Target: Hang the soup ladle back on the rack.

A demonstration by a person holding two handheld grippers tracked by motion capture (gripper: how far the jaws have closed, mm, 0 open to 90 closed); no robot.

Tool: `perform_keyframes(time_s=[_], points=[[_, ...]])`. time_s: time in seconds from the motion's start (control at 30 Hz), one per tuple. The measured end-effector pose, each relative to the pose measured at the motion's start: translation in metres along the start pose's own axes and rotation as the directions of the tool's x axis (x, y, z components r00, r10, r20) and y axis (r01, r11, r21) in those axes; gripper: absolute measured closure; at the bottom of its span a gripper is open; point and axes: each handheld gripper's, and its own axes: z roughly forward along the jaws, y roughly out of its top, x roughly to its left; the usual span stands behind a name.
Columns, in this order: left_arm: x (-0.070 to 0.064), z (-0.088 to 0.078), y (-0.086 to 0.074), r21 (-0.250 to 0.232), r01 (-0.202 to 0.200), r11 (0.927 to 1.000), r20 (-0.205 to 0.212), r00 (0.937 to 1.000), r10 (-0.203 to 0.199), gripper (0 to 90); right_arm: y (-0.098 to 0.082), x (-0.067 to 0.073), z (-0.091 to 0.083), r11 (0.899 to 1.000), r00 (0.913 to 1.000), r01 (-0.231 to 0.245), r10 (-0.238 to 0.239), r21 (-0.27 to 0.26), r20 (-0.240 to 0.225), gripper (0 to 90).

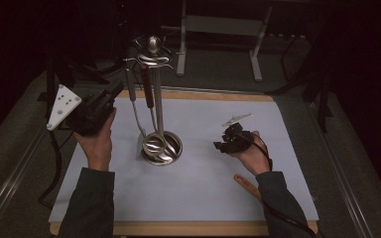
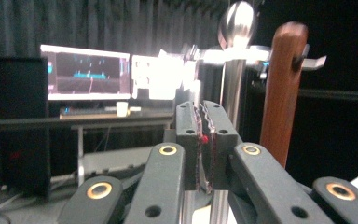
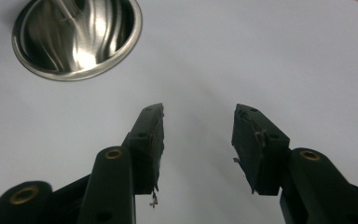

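A steel utensil stand (image 1: pixel 158 99) rises from a round dish base (image 1: pixel 174 141) on the white mat. From its top hooks hang a wooden-handled utensil (image 1: pixel 148 91) and a steel-handled one (image 1: pixel 130 87). My left gripper (image 1: pixel 118 90) is held level, its tips right by the steel handle. In the left gripper view its gripper (image 2: pixel 204 126) shows only a thin slit between the pads, with the post (image 2: pixel 230 88) and the wooden handle (image 2: pixel 282 93) just behind. My right gripper (image 1: pixel 223 139) hovers low over the mat, right of the base. Its jaws (image 3: pixel 198 121) stand open on nothing, and the base (image 3: pixel 77 32) lies ahead.
A second wooden-handled utensil (image 1: pixel 245 184) lies on the white mat (image 1: pixel 203 203) beneath my right forearm. The mat covers a wooden board (image 1: pixel 198 95). Lit monitors (image 2: pixel 88 72) stand on a desk far behind the stand. Metal frame legs (image 1: pixel 255 49) stand beyond the table.
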Motion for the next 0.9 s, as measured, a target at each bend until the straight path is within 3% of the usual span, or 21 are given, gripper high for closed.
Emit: perform_keyframes(time_s=[0.27, 0.6, 0.63, 0.73, 0.87, 0.9], points=[[0.009, -0.018, -0.035, 0.105, -0.013, 0.9944, -0.008, 0.9999, 0.014, 83.8, -0.005, -0.005, -0.005, 1.0, 0.9999, 0.001, -0.001, 0.015, 0.016, 53.1], [0.013, -0.032, -0.092, 0.235, 0.009, 0.972, 0.015, 0.9998, -0.013, 81.1, -0.013, -0.012, -0.013, 0.999, 0.9993, 0.02, -0.022, 0.047, 0.03, 53.1], [0.014, -0.034, -0.101, 0.259, 0.01, 0.9658, 0.015, 0.9998, -0.014, 80.9, -0.014, -0.012, -0.014, 0.999, 0.9993, 0.022, -0.023, 0.049, 0.03, 53.2], [0.015, -0.037, -0.113, 0.289, 0.013, 0.9572, 0.024, 0.9995, -0.021, 79.9, -0.017, -0.013, -0.017, 0.997, 0.9988, 0.033, -0.035, 0.063, 0.033, 53.2], [0.017, -0.042, -0.137, 0.351, 0.01, 0.9362, 0.031, 0.9993, -0.023, 78.5, -0.02, -0.013, -0.019, 0.995, 0.9982, 0.049, -0.051, 0.081, 0.031, 53.1], [0.018, -0.043, -0.145, 0.373, 0.013, 0.9278, 0.032, 0.9991, -0.027, 78.3, -0.021, -0.013, -0.02, 0.995, 0.9981, 0.052, -0.055, 0.089, 0.03, 53.1]])
